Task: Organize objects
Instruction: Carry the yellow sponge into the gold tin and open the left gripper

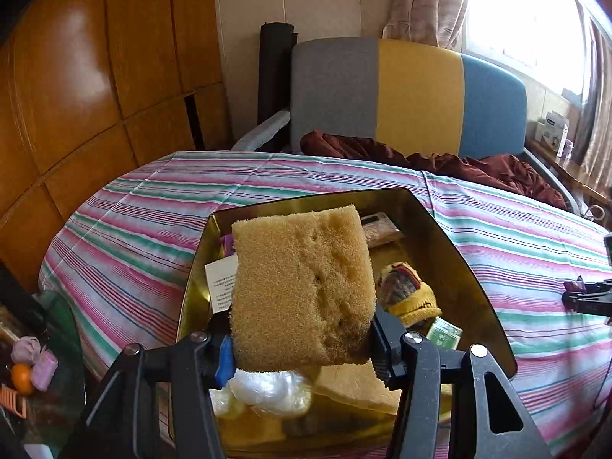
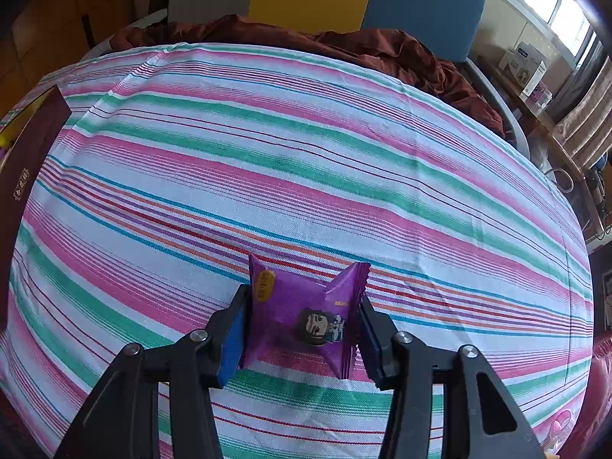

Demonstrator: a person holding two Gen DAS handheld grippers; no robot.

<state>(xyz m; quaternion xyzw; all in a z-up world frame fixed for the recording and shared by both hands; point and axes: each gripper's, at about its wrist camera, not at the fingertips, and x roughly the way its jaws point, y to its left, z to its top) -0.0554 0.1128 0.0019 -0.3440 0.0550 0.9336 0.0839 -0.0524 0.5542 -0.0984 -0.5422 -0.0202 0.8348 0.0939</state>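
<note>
Left wrist view
Left tongs [image 1: 302,348]: pinching the yellow sponge [image 1: 302,290] by its lower edge, both pads pressed into its sides.
Sponge position: lifted over the gold tin [image 1: 451,244], tilted away from the camera and hiding much of the inside.
Tin contents: a yellow knitted piece [image 1: 409,294], a green packet [image 1: 443,332], a white paper label [image 1: 222,279], a clear plastic bag [image 1: 267,386] and a second flat sponge slab [image 1: 355,386] below the tongs.
Tin location: on the striped sheet [image 1: 153,229] of the bed.
Far right edge: the right tongs [image 1: 577,294] poke in with something purple at the tip, well apart from the tin.
Background: a grey, yellow and blue headboard [image 1: 413,95] with a maroon blanket [image 1: 459,164] bunched at its foot.

Right wrist view
Right tongs [image 2: 302,325]: closed on the purple snack packet [image 2: 302,313], one pad on each crimped end.
Packet position: held in the tongs over the striped sheet [image 2: 306,153]; whether it touches the cloth, cannot tell.
Left edge: a dark maroon box [image 2: 26,160] sits on the sheet, well apart from the packet.
Far side: the maroon blanket [image 2: 382,53] lies along the bed's far edge.
</note>
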